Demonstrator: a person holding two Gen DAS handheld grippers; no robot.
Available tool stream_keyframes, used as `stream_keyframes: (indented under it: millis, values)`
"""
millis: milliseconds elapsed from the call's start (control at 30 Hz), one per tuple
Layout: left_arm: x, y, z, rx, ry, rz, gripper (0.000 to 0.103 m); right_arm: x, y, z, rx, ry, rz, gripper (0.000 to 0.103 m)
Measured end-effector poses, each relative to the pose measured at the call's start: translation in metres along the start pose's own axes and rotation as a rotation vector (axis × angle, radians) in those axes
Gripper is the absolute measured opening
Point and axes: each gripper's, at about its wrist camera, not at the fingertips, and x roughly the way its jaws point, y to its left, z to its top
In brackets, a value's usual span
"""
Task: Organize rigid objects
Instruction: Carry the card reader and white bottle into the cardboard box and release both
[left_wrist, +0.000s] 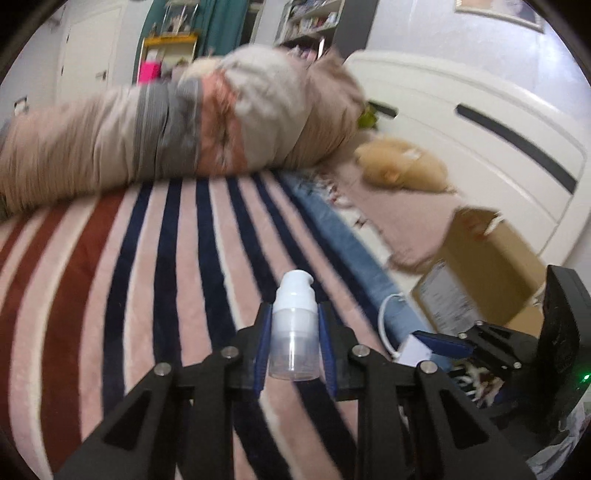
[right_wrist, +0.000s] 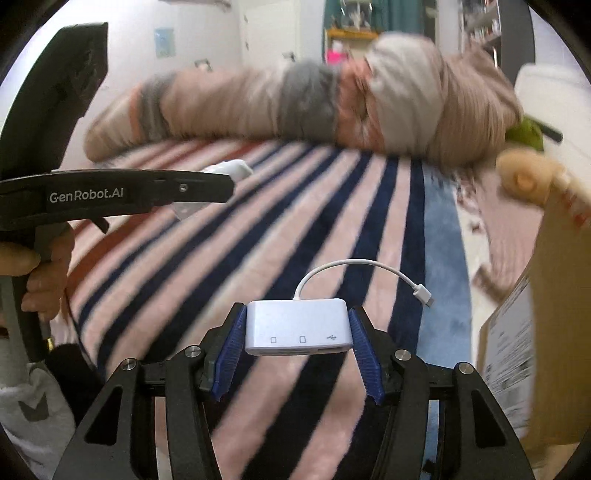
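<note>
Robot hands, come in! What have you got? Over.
Left gripper shut on pump bottle. Right gripper shut on white adapter. Cardboard box nearby, right. Nothing blocking.

Lighting: soft, even indoor. Heavy motion blur on rolled bedding (left_wrist: 177, 125); near foreground sharp. Fisheye bending, dark vignetted corners.

Both wrist cameras looked forward from low and close over the striped blanket (left_wrist: 122, 280) toward the rolled bedding (left_wrist: 177, 125), the left view set just left of the right, and both shared the blanket, bedding, cardboard box (left_wrist: 487, 273) and each other's gripper edge.
</note>
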Motion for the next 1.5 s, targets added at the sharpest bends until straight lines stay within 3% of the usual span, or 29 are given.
stream_keyframes:
  millis: [233,433,633,833,1167,1333,1500]
  values:
    - [-0.052,-0.050,0.025,0.046,-0.092,-0.074,0.022,-0.083,0.007,0.019,-0.062,-0.206,-0.010,0.052]
    - [-0.053,-0.103,0.044,0.086,-0.108,-0.191,0.022,-0.137,-0.031,0.020,-0.014,-0.308,-0.103,0.052]
    - [-0.029,-0.155,0.055,0.150,-0.056,-0.234,0.022,-0.141,-0.099,0.000,0.155,-0.241,-0.175,0.052]
    - [-0.002,-0.196,0.062,0.210,0.007,-0.255,0.022,-0.128,-0.152,-0.025,0.291,-0.155,-0.182,0.052]
    - [0.035,-0.241,0.069,0.279,0.087,-0.267,0.022,-0.131,-0.182,-0.043,0.327,-0.160,-0.175,0.052]
    - [0.065,-0.264,0.074,0.333,0.175,-0.262,0.022,-0.138,-0.190,-0.053,0.345,-0.168,-0.172,0.053]
    - [0.089,-0.276,0.073,0.357,0.228,-0.200,0.022,-0.139,-0.193,-0.059,0.352,-0.158,-0.175,0.054]
